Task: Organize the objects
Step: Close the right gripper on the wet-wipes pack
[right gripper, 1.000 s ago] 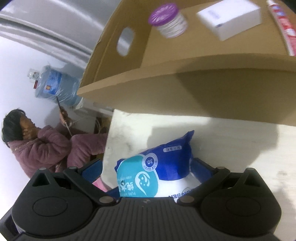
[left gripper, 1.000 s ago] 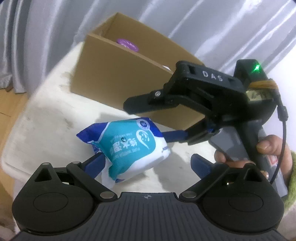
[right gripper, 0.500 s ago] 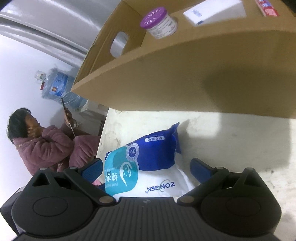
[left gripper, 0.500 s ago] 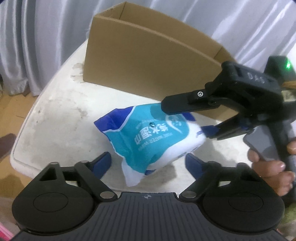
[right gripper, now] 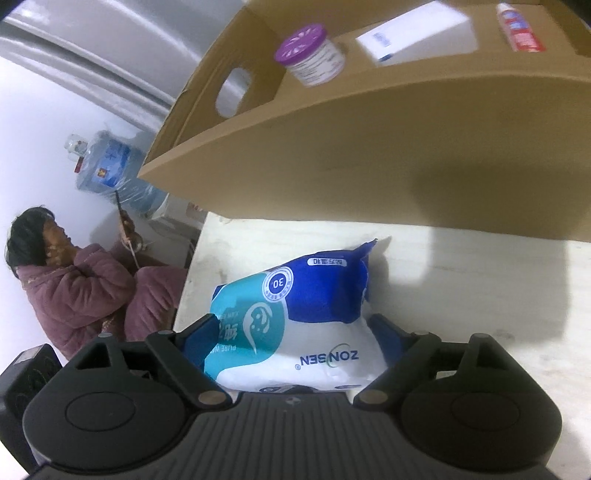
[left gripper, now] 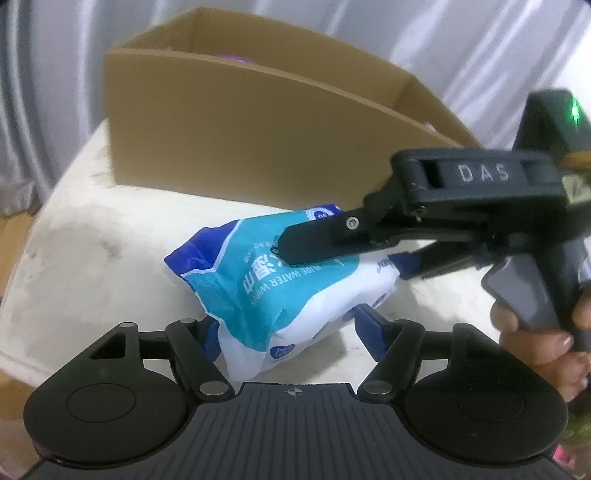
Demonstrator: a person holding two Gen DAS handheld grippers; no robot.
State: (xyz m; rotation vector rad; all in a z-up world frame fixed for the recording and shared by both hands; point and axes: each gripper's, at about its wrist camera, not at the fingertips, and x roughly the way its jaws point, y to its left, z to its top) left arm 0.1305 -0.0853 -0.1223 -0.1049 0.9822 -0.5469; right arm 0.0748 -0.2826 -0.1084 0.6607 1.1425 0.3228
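A blue, teal and white pack of wet wipes (left gripper: 291, 291) is held just above the white table (left gripper: 92, 258), in front of a brown cardboard box (left gripper: 258, 136). My right gripper (right gripper: 295, 332) is shut on the pack (right gripper: 295, 314), its blue pads pressing both sides; it also shows in the left wrist view (left gripper: 369, 254). My left gripper (left gripper: 291, 332) is open, its blue pads on either side of the pack's near end, the left pad close against it.
Inside the box (right gripper: 369, 147) are a purple-lidded jar (right gripper: 314, 55), a white carton (right gripper: 413, 37) and a tube (right gripper: 517, 29). A person in a pink coat (right gripper: 85, 280) sits beyond the table's left edge, near a water bottle (right gripper: 110, 166).
The right gripper closed its pads onto the pack and tilted up towards the box. My left gripper moved closer, so the pack's near end now sits between its pads.
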